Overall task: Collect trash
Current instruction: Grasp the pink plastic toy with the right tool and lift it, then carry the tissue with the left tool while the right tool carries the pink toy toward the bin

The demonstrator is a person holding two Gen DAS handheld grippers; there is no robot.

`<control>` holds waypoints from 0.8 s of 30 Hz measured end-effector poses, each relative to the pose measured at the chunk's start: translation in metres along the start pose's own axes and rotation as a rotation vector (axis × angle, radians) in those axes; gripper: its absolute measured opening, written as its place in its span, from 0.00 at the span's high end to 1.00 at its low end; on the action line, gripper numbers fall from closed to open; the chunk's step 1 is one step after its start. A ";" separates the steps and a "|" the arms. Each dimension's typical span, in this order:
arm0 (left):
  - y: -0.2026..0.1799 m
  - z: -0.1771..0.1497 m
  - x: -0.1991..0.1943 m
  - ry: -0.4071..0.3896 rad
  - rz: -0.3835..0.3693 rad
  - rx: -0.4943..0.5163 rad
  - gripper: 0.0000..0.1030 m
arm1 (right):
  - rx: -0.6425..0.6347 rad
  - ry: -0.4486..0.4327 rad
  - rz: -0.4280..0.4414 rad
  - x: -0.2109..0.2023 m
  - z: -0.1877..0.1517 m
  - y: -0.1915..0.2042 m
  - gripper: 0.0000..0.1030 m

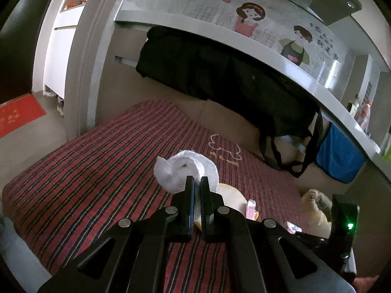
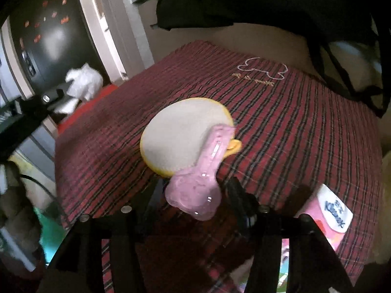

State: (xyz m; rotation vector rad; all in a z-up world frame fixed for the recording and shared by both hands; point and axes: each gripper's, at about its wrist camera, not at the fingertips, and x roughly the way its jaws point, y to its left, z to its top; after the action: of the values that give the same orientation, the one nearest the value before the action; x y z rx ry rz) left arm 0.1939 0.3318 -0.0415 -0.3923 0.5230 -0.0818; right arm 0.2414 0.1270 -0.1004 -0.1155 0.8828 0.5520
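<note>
Left gripper [image 1: 197,183], angled down, clamped a white tissue [image 1: 187,171]; right gripper [image 2: 195,183] stood open around a pink wrapper [image 2: 200,178], above the striped cover [image 2: 293,122].

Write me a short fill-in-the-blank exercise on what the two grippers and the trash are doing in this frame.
1. The left gripper is shut on a crumpled white ____.
2. The pink wrapper lies between the ____ gripper's fingers, jaws apart.
3. The round yellow-rimmed pad lies on the ____ cover with dark stripes.
4. The pink pack reads ____.

Missing words: tissue; right; red; Kleenex
</note>
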 end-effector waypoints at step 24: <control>-0.106 -0.006 -0.031 -0.051 -0.020 0.168 0.96 | -0.023 -0.245 0.041 -0.113 0.021 -0.054 0.57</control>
State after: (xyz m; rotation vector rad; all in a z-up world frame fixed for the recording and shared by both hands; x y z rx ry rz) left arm 0.1667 0.2374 0.0090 -0.2346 0.4579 -0.1337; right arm 0.2264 0.0413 -0.0080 -0.0493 0.6413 0.6006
